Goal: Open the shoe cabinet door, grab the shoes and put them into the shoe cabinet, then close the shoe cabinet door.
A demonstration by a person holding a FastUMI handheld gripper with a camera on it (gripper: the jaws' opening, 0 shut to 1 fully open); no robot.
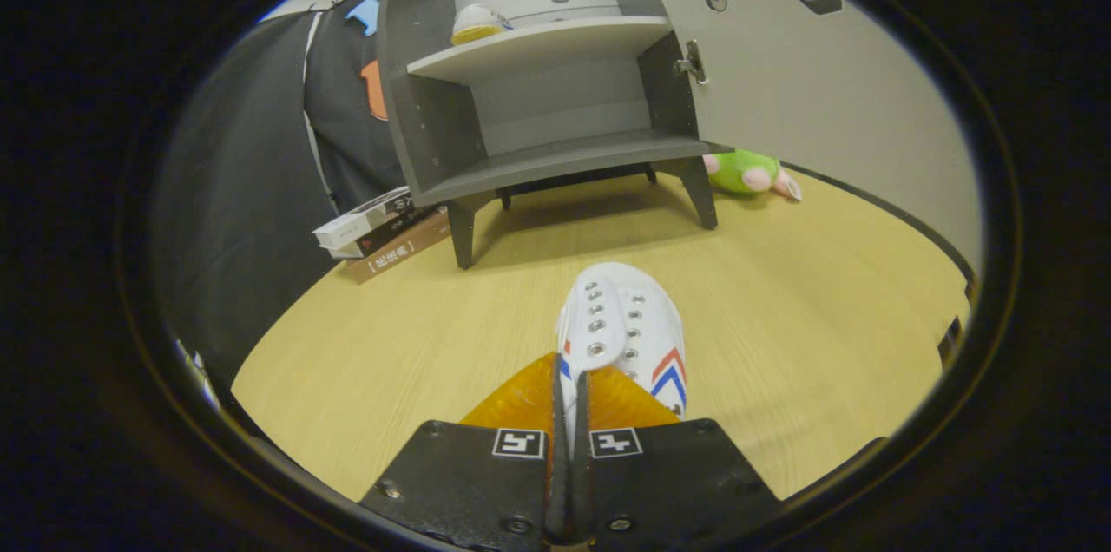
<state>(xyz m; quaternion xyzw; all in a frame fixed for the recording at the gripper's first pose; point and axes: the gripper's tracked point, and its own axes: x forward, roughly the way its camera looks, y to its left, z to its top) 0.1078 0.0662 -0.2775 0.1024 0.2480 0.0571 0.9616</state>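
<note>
Tool (571,400) held level above the table (807,309), fingers drawn nearly together and pinching the rim of a white shoe (627,331) that points ahead. Far beyond the fingers: open shoe cabinet (538,75), door (781,66) swung to the right, a second shoe (479,22) on its upper shelf. Stacked books (382,231) ahead-left beside the cabinet; green plush toy (748,172) ahead-right. Held shoe: metal eyelets, red-and-blue chevrons.

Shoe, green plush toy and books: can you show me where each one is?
shoe (621,322): gripper view, on its eyelet rows, gripped between the gripper (568,387) fingers.
green plush toy (739,170): gripper view, on its green body.
books (382,226): gripper view, on the stack's side.
</note>
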